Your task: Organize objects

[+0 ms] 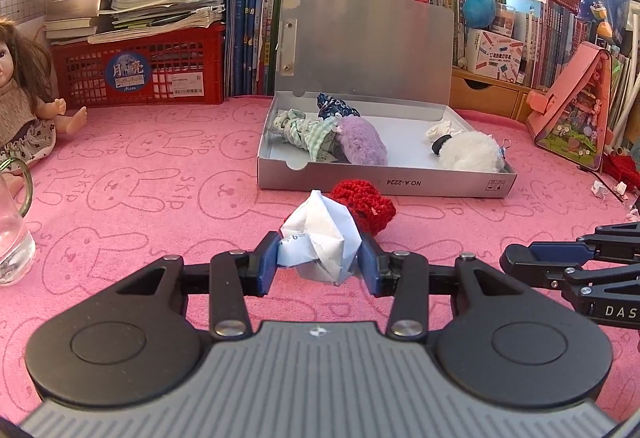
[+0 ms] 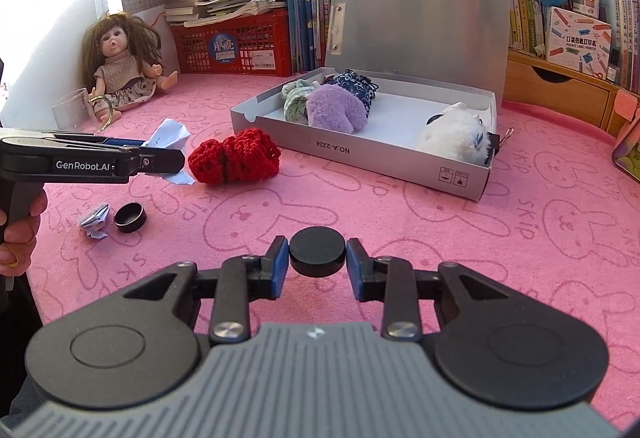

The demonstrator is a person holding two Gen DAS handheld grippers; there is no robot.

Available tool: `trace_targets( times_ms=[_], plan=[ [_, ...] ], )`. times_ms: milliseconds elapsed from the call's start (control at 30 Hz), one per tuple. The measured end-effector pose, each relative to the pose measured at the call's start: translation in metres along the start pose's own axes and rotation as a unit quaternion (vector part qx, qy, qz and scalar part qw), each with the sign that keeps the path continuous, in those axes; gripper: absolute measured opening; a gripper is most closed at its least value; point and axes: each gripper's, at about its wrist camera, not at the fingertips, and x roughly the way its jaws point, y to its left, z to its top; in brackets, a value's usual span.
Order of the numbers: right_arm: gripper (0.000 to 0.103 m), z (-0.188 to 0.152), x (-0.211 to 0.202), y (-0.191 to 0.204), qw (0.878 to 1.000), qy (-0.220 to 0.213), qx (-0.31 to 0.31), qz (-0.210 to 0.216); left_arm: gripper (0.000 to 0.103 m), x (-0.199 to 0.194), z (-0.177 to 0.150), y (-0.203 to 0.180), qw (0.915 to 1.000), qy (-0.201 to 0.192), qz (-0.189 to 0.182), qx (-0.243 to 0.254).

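My left gripper [image 1: 318, 258] is shut on a crumpled white paper ball [image 1: 320, 238], just in front of a red crocheted piece [image 1: 366, 203] on the pink mat. In the right wrist view the left gripper [image 2: 172, 161] holds the paper [image 2: 170, 135] left of the red crochet [image 2: 234, 155]. My right gripper [image 2: 317, 258] is shut on a black round lid [image 2: 317, 250]. The open silver box [image 1: 384, 181] holds a purple fluffy item [image 1: 362, 145], a white fluffy item [image 1: 470, 151] and patterned cloth pieces [image 1: 308, 127].
A black ring-shaped cap [image 2: 130, 217] and a small folded paper [image 2: 95, 222] lie on the mat at the left. A glass cup [image 2: 74, 109] and a doll [image 2: 120, 65] are at the far left. Books, a red basket [image 1: 140, 67] and plush toys line the back.
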Motion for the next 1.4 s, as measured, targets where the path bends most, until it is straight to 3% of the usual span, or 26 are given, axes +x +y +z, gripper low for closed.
trace_targets(
  times_ms=[400, 867, 1167, 1400],
  plan=[
    [0.036, 0.021, 0.0, -0.021, 0.999, -0.018, 0.031, -0.034, 0.048, 0.014, 0.021, -0.01, 1.0, -0.002, -0.009, 0.004],
    [0.036, 0.067, 0.009, -0.059, 0.994, -0.043, 0.062, -0.078, 0.048, 0.052, 0.088, -0.004, 0.9998, -0.008, -0.018, -0.002],
    [0.036, 0.095, 0.039, -0.08, 0.991, -0.042, 0.095, -0.081, 0.048, 0.101, 0.13, -0.003, 0.9993, -0.007, -0.037, -0.006],
    [0.036, 0.109, 0.071, -0.089, 0.99, -0.032, 0.117, -0.07, 0.048, 0.143, 0.14, 0.002, 0.9991, 0.012, -0.034, -0.022]
  ],
)
